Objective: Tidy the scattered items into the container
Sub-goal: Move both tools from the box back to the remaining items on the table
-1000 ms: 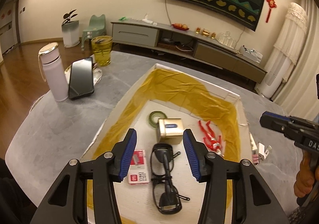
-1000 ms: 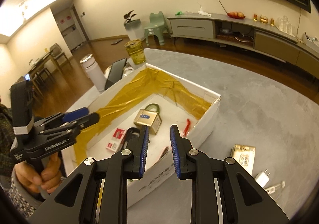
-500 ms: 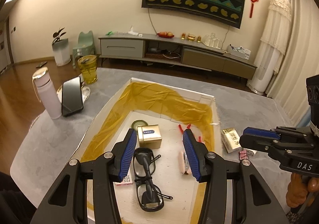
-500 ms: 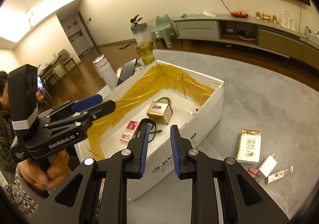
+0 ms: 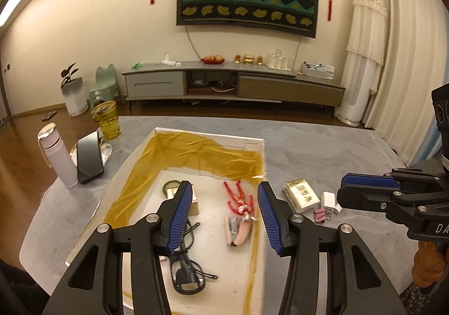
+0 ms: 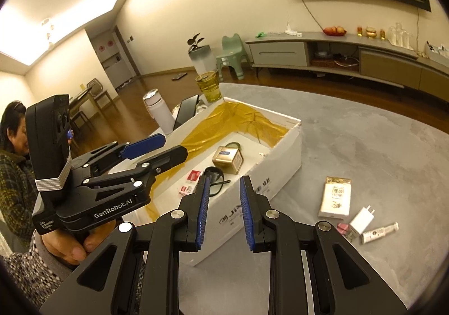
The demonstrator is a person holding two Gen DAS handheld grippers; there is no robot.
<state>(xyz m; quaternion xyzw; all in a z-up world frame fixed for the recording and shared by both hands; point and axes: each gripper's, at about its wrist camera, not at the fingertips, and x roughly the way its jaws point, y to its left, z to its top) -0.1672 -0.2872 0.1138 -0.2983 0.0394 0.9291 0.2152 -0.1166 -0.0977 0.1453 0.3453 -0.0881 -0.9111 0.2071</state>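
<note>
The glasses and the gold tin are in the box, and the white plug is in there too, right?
Not quite. The glasses and gold tin are in the box, but the white plug lies outside it on the grey table, beside the pink clip. The right wrist view shows this.

Warm, yellowish indoor light comes from a glowing ceiling strip [image 6: 56, 3], blown out to white glare. Both fisheye views bend walls and furniture strongly toward dark, vignetted corners. Shadows on the grey table [image 6: 364, 146] are soft; focus is fairly sharp.

One box [image 5: 254, 144]; two grippers [image 5: 224, 214]
</note>
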